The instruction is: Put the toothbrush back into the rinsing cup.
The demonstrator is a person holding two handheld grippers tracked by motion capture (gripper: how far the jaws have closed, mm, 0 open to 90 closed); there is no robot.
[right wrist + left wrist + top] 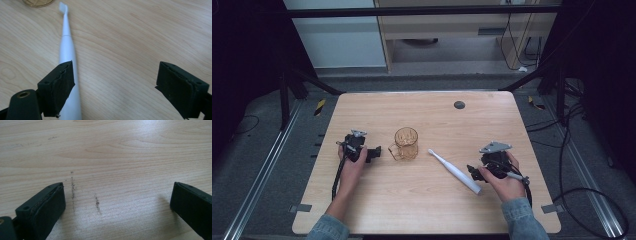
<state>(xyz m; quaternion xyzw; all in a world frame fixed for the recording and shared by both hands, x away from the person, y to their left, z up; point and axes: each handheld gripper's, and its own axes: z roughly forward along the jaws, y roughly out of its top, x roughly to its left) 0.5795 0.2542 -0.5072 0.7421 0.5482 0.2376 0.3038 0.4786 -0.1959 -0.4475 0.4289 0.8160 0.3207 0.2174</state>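
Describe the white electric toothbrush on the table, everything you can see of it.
The toothbrush is plain white, smooth like plastic: a thick handle that narrows into a slim neck with a small brush head at the end. It lies flat on the wooden table, slantwise, head toward the amber mug but apart from it, handle end toward the right gripper. In the right gripper view its handle runs beneath one of the open jaws, not between the pair; whether that jaw touches it cannot be told. Nothing grips it.

- A wooden table with a pale grain and a dark round cap near its far edge.
- Two short dark scuff marks on the tabletop.
- Black cables lie on the floor to the right.
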